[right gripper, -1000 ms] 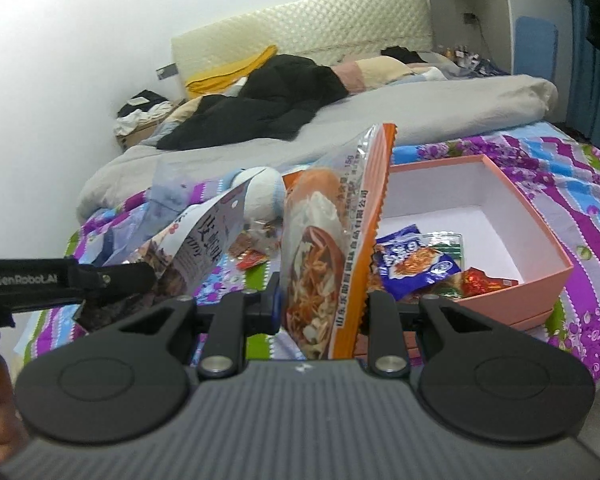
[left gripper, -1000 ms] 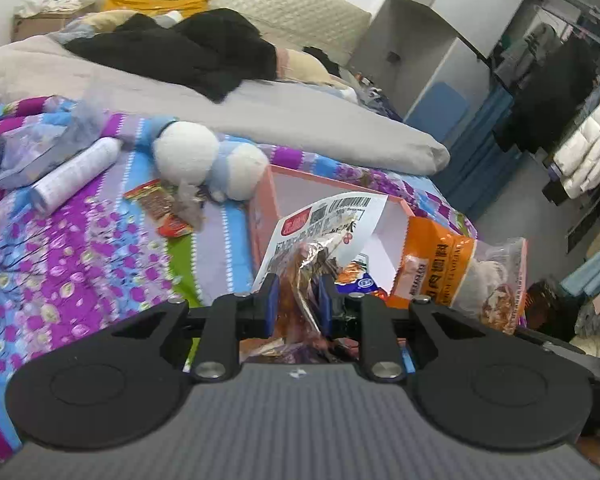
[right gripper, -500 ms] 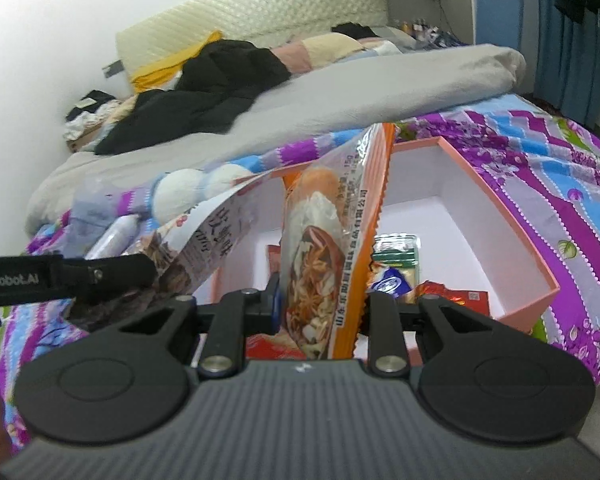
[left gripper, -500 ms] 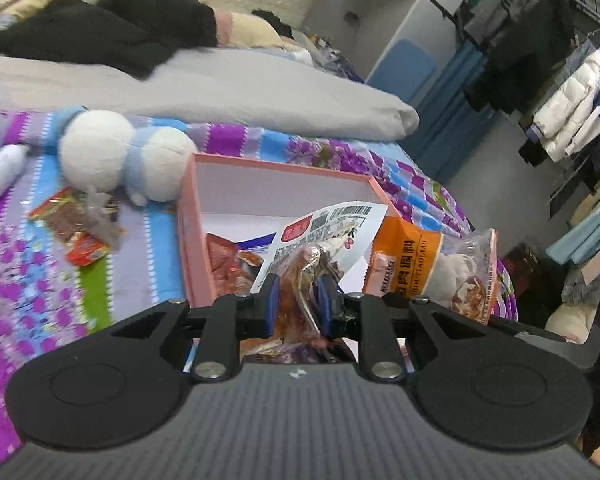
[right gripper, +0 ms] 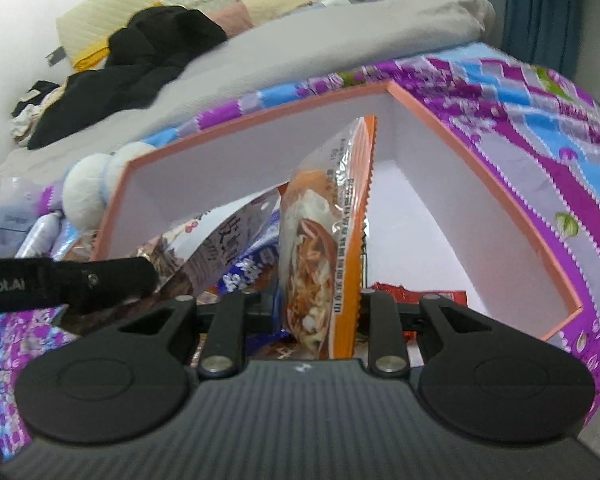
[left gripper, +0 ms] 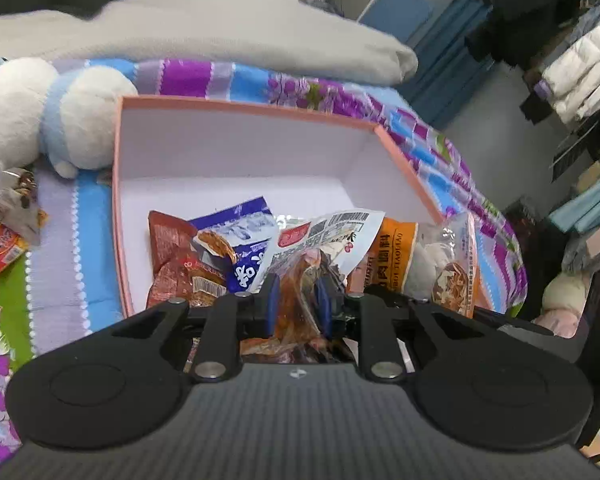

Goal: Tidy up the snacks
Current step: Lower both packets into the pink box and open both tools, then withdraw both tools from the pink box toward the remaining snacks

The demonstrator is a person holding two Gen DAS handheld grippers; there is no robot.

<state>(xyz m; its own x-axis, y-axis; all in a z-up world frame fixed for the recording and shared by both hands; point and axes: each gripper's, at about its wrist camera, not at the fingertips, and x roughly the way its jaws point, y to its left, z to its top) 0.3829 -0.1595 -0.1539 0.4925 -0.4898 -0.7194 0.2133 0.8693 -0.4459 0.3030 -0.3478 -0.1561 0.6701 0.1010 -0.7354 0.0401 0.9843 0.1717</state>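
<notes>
Spread over the bed (left gripper: 236, 80) is a striped purple-and-blue cover, on which one pink box (left gripper: 118, 200) is set. Two claws are held above the box: the left claw (left gripper: 296, 300) is clamped on one clear-and-white snack bag (left gripper: 324, 240), the right claw (right gripper: 320, 312) on one orange snack bag (right gripper: 328, 248). Three packets are seen inside: one blue packet (left gripper: 244, 240) and one brown packet (left gripper: 172, 264) at 9 o'clock of the left claw, one red packet (right gripper: 420, 292) at 3 o'clock of the right claw. One plush toy (left gripper: 52, 116) is touching the box's outer wall.

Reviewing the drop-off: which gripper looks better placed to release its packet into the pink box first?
Probably right. The right gripper holds the orange packet over bare floor of the pink box; the left gripper, with its white-labelled packet, hangs above snacks already inside.
</notes>
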